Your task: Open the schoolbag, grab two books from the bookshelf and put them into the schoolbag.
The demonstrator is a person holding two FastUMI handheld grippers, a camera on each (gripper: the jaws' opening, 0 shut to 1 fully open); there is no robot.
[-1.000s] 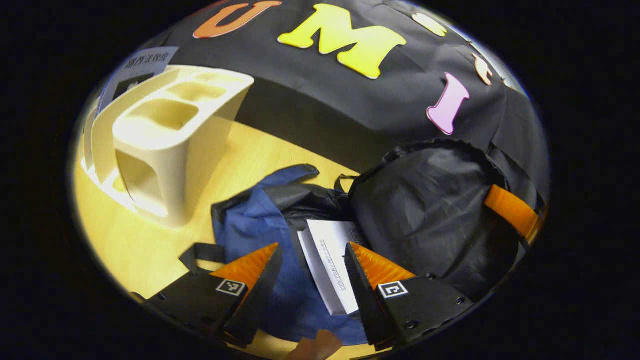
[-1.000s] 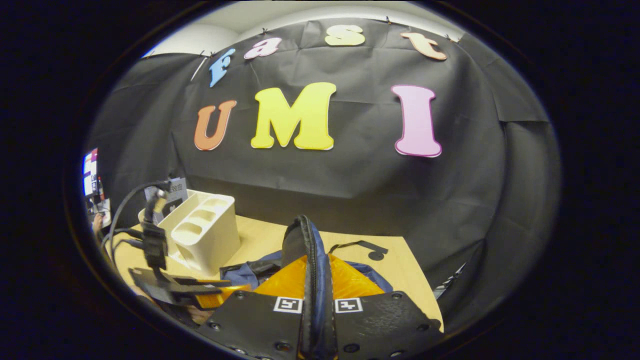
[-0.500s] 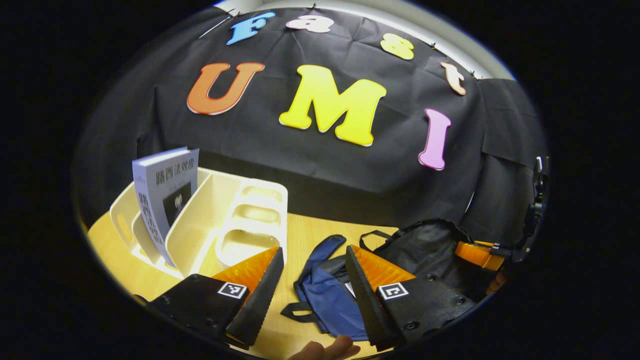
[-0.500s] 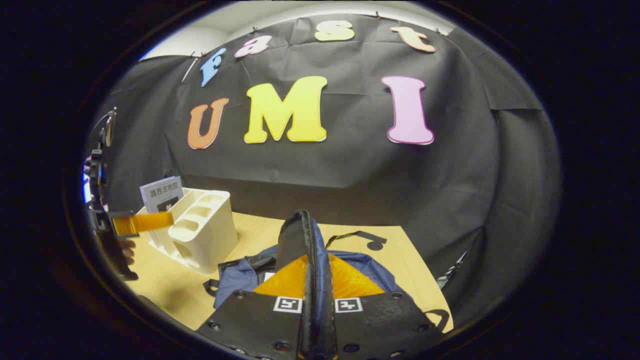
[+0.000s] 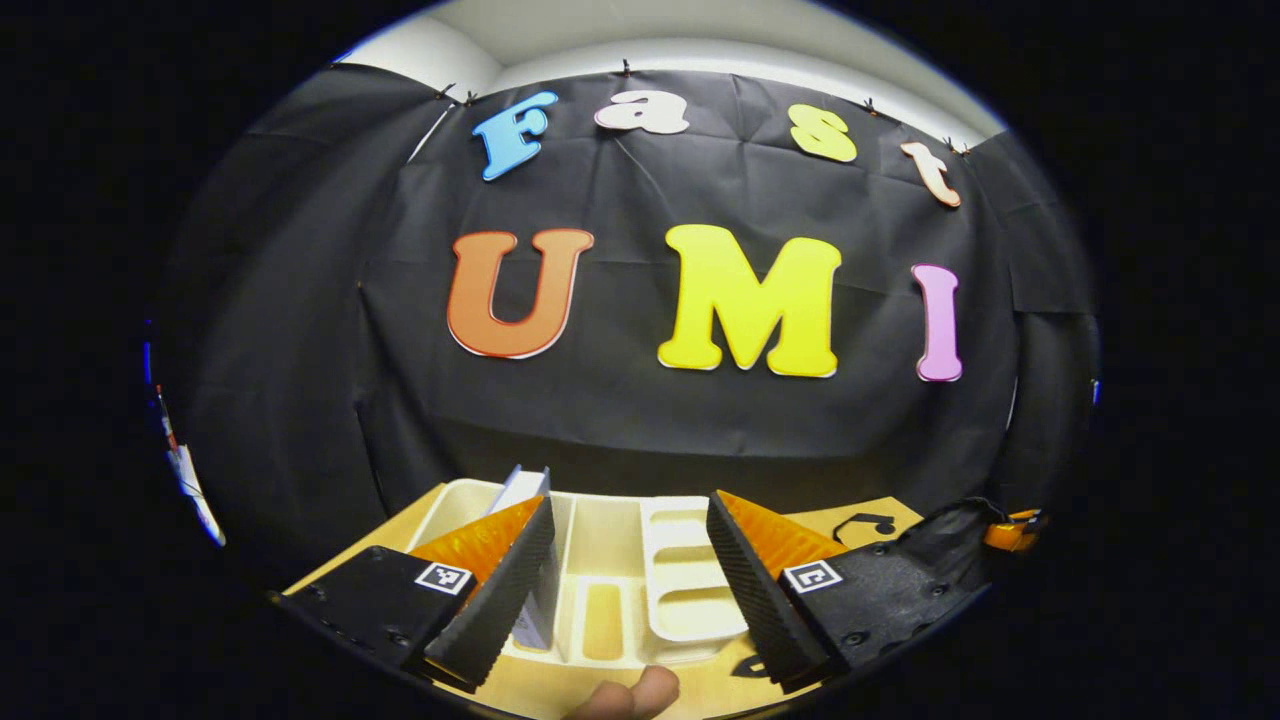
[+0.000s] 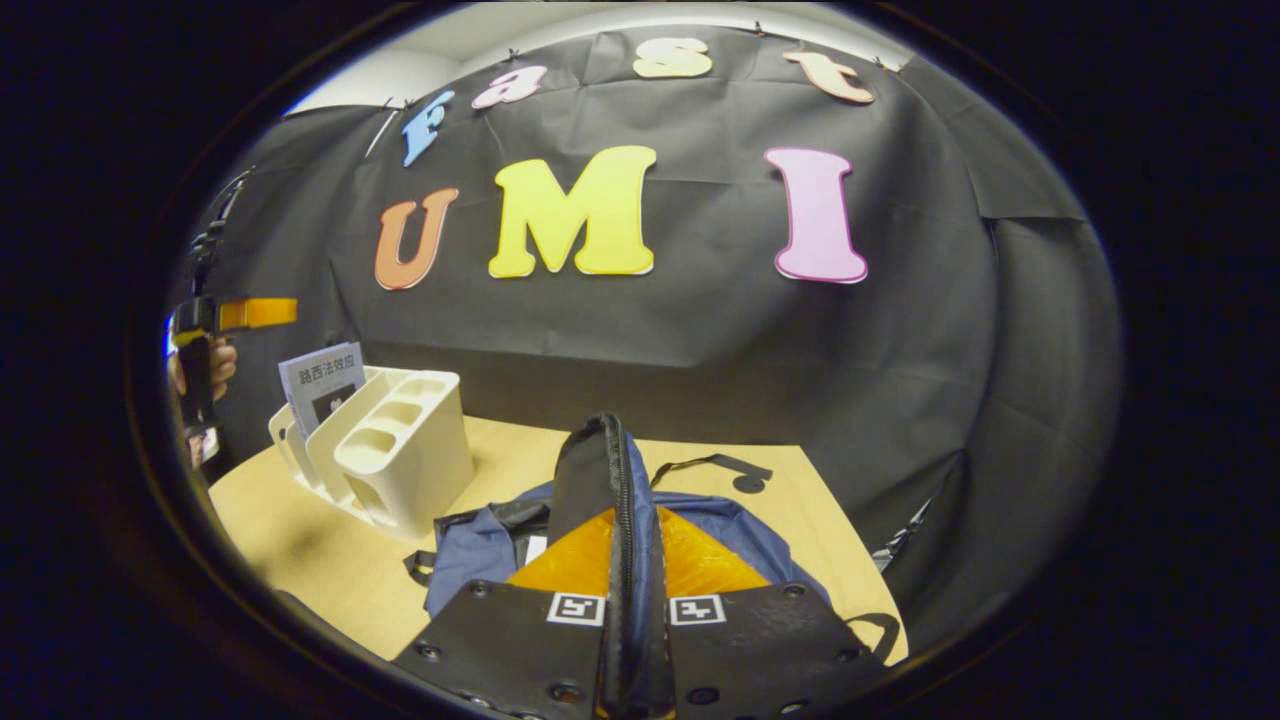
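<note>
The blue schoolbag (image 6: pixel 480 560) lies on the wooden table (image 6: pixel 780 520). My right gripper (image 6: pixel 635 517) is shut on its black zipped flap (image 6: pixel 600 460) and holds it upright. A white book's corner (image 6: pixel 535 548) peeks from the bag's mouth. A grey book (image 6: pixel 322 385) stands in the cream bookshelf (image 6: pixel 400 460) at the left. In the left gripper view my left gripper (image 5: pixel 630 505) hangs open just above that bookshelf (image 5: pixel 690 590), and the book (image 5: pixel 528 488) stands behind its left finger. The right gripper view shows the left gripper (image 6: pixel 250 313) high at the far left.
A hand (image 6: pixel 215 365) holds the left gripper, and a thumb (image 5: pixel 625 695) shows at the bottom of the left gripper view. A black bag strap (image 6: pixel 715 465) lies on the table behind the bag. The cloth wall stands close behind the table.
My left gripper, still open, rose from over the bag, where a white book lay, and swung left above the bookshelf. My right gripper kept hold of the flap.
</note>
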